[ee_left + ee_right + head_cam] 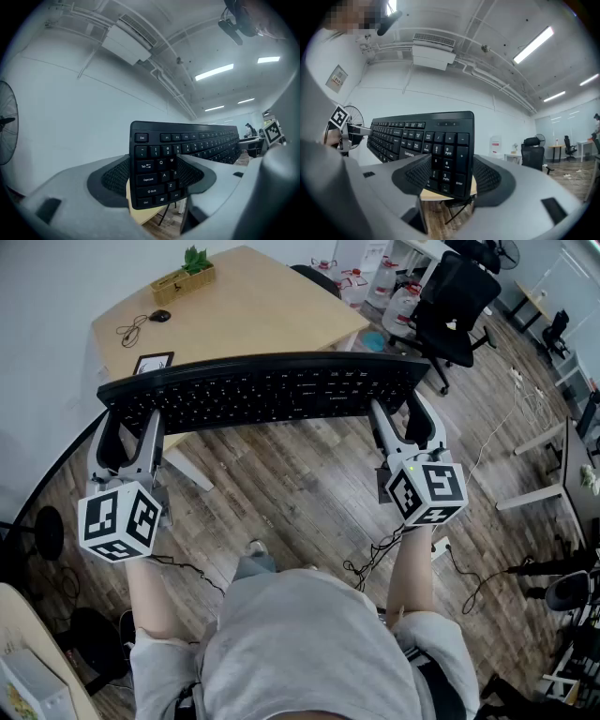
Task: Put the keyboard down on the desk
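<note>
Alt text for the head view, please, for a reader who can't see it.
A black keyboard is held level in the air, the left gripper clamping one end and the right gripper the other. Just beyond it stands a light wooden desk with a potted plant.

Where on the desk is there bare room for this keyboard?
The desk is bare across its middle and right, between the mouse and the right edge. The left is crowded: planter at the back, mouse and cable, card at the near corner.
</note>
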Demonstrator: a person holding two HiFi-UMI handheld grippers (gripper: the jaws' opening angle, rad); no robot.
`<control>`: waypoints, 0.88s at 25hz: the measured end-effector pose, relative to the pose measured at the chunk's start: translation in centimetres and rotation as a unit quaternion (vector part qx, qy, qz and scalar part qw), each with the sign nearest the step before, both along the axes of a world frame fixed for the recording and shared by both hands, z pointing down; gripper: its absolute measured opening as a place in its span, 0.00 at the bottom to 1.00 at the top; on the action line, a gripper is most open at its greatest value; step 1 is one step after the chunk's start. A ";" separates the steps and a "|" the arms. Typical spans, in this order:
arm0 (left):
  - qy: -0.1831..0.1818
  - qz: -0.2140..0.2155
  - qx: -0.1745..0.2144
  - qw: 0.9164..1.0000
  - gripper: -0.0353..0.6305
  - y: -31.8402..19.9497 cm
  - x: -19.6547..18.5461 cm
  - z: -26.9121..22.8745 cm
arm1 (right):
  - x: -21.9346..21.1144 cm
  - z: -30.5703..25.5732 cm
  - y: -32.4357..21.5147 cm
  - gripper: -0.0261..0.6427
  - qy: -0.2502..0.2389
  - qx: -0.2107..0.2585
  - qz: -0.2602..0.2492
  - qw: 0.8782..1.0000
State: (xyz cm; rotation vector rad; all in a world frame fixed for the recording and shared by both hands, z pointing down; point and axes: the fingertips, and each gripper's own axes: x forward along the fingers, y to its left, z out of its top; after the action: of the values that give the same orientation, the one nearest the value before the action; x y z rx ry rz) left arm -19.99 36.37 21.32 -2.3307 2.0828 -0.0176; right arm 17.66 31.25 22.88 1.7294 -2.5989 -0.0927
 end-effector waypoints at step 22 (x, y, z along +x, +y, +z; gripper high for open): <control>-0.012 0.020 0.019 1.000 0.49 -2.1 -2.0 -0.6 | -1.9 0.0 -0.7 0.43 -0.011 0.017 0.021 1.000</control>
State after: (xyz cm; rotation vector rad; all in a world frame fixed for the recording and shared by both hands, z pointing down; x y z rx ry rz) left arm -21.98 34.29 20.76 -2.3393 2.0073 -0.0052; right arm 15.76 30.60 22.91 1.8064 -2.5891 -0.1199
